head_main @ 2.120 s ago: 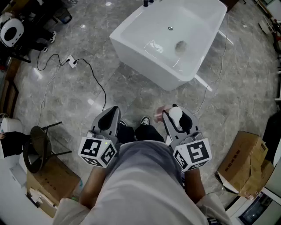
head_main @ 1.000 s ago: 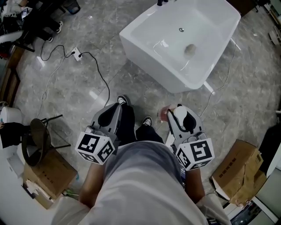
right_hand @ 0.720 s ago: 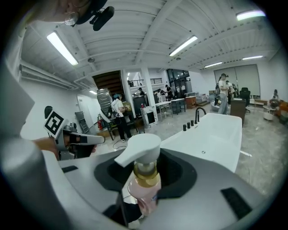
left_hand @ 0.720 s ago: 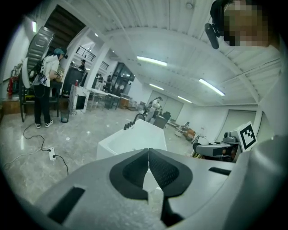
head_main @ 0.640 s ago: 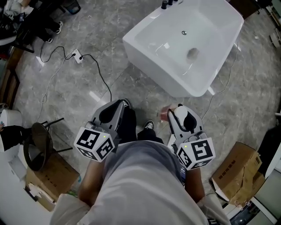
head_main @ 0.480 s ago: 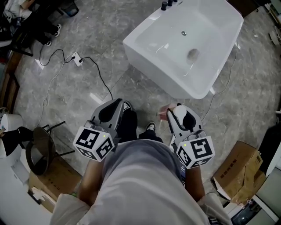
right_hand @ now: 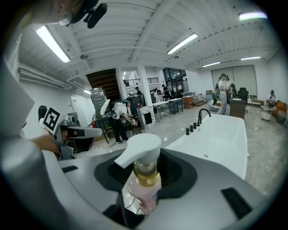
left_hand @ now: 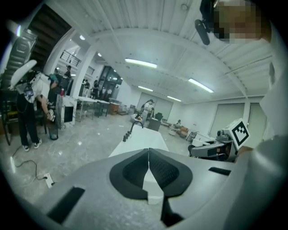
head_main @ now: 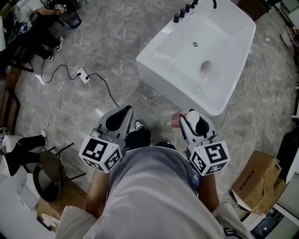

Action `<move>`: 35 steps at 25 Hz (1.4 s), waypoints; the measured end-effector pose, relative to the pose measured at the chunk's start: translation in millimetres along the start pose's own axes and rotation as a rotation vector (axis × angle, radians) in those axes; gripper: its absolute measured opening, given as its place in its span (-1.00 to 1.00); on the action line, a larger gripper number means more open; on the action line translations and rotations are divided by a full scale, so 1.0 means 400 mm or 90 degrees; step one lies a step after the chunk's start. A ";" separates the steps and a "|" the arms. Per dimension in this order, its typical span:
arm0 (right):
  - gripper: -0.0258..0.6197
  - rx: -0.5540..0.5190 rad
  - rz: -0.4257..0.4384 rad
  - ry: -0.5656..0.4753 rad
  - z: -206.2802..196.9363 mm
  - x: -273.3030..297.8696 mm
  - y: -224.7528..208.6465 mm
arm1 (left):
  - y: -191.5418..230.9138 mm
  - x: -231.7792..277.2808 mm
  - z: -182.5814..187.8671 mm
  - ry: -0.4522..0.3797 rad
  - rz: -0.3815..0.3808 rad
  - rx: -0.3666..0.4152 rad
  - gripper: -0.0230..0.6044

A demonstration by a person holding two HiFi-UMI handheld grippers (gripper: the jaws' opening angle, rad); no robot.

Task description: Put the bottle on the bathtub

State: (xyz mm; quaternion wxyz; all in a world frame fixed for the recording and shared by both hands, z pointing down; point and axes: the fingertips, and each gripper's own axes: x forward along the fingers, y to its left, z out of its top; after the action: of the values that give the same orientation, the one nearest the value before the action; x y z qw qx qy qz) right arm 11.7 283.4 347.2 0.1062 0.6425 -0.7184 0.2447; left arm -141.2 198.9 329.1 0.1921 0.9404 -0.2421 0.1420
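My right tool (head_main: 190, 125) pinches the bottle (right_hand: 145, 182) by its neck. The bottle has a pink body, a gold collar and a white pump head, and it stands upright at the lower middle of the head view, well apart from the bathtub (head_main: 175, 86). My left tool (head_main: 117, 120) is pressed together, tips touching. The tub fills the upper right. In its white basin I see a drain (head_main: 195, 44) and a grey smudge I can't identify, and black taps (head_main: 183, 12) line one rim.

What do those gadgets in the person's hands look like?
Both the left gripper and right gripper are smooth grey shells with black padded fingers. Each carries a white cube printed with black square markers. The person wears a light grey top.
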 end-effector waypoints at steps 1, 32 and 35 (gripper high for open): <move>-0.46 0.000 -0.001 -0.003 0.010 0.015 0.007 | 0.012 -0.002 0.010 -0.005 -0.006 0.013 -0.90; -0.45 -0.053 0.042 -0.008 0.243 0.370 -0.004 | 0.267 0.152 0.176 -0.064 -0.018 -0.031 -0.90; -0.46 -0.055 0.048 -0.002 0.270 0.418 -0.049 | 0.289 0.208 0.214 -0.068 -0.008 -0.029 -0.90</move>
State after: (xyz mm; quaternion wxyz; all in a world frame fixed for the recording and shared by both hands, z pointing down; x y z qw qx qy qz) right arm 23.0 84.0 336.9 0.1233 0.6100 -0.7523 0.2163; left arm -115.3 35.2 317.2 0.2011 0.9436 -0.2491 0.0847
